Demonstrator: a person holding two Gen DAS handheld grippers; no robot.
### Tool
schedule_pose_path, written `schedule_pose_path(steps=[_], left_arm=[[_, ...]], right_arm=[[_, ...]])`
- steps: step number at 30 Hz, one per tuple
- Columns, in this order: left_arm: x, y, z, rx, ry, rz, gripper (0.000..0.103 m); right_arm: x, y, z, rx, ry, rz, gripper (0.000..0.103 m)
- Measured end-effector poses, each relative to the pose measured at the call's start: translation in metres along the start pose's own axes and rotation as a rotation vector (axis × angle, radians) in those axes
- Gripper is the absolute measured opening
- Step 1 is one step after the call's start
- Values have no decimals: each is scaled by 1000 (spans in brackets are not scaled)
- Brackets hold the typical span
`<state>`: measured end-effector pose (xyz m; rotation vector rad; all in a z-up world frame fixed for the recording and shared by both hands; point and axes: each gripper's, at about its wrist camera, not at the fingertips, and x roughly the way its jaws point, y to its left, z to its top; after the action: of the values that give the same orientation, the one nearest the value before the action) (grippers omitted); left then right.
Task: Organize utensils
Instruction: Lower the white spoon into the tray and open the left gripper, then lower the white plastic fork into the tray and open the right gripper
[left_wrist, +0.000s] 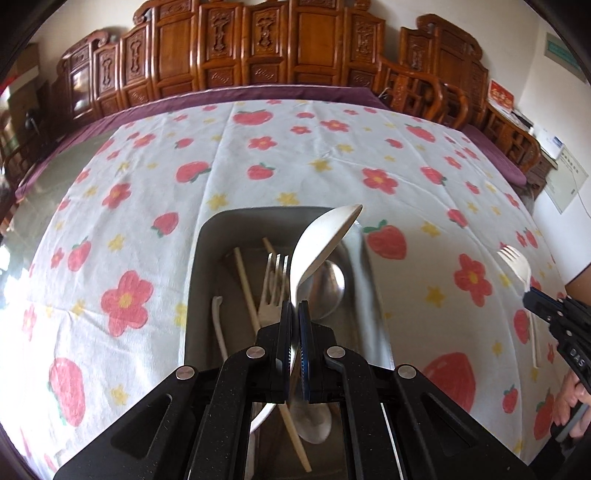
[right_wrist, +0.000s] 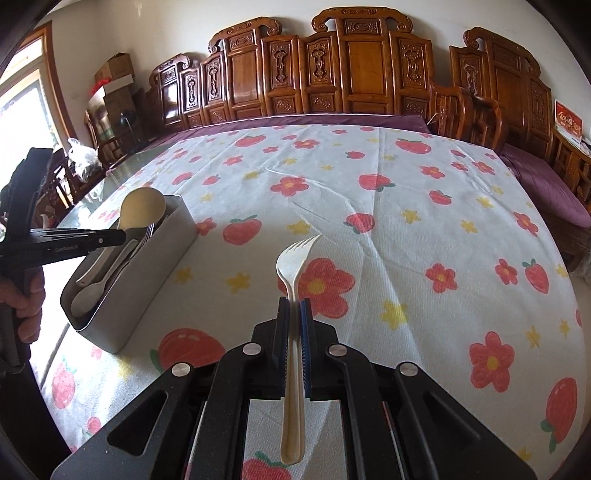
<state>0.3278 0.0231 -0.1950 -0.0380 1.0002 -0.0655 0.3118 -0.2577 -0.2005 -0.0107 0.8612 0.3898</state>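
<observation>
My left gripper (left_wrist: 294, 308) is shut on the handle of a cream spoon (left_wrist: 325, 240), whose bowl tilts up over a grey rectangular bin (left_wrist: 207, 236). Inside the bin lie a fork (left_wrist: 273, 280), a chopstick (left_wrist: 247, 284), a white spoon handle (left_wrist: 218, 321) and another spoon (left_wrist: 328, 291). The right wrist view shows the same bin (right_wrist: 155, 273) at the left, with the left gripper (right_wrist: 122, 236) and its spoon (right_wrist: 142, 206) above it. My right gripper (right_wrist: 294, 306) is shut on a cream fork (right_wrist: 293, 258), tines up, above the tablecloth. That fork (left_wrist: 515, 260) also appears at the right edge of the left wrist view.
A white cloth with strawberries and flowers (right_wrist: 369, 206) covers the table. Carved wooden chairs (right_wrist: 332, 74) line the far side, and a purple cushion (right_wrist: 546, 184) lies at the right. A hand (right_wrist: 22, 295) grips the left tool.
</observation>
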Motion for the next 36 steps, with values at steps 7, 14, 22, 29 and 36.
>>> schedule_pose_path(steps=[7, 14, 22, 29, 36], left_arm=[[13, 3, 1, -9, 34, 18, 3], [4, 3, -1, 4, 15, -3, 5], [-32, 6, -13, 67, -59, -18, 13], [-58, 19, -28, 62, -120, -36, 13], [-66, 27, -37, 79, -143, -24, 13]], right_arm=[[-4, 6, 1, -7, -7, 11, 7], [-14, 27, 0, -48, -24, 41, 7], [-10, 54, -4, -82, -2, 78, 7], [-12, 77, -9, -103, 1, 96, 7], [-18, 97, -7, -108, -15, 121, 7]])
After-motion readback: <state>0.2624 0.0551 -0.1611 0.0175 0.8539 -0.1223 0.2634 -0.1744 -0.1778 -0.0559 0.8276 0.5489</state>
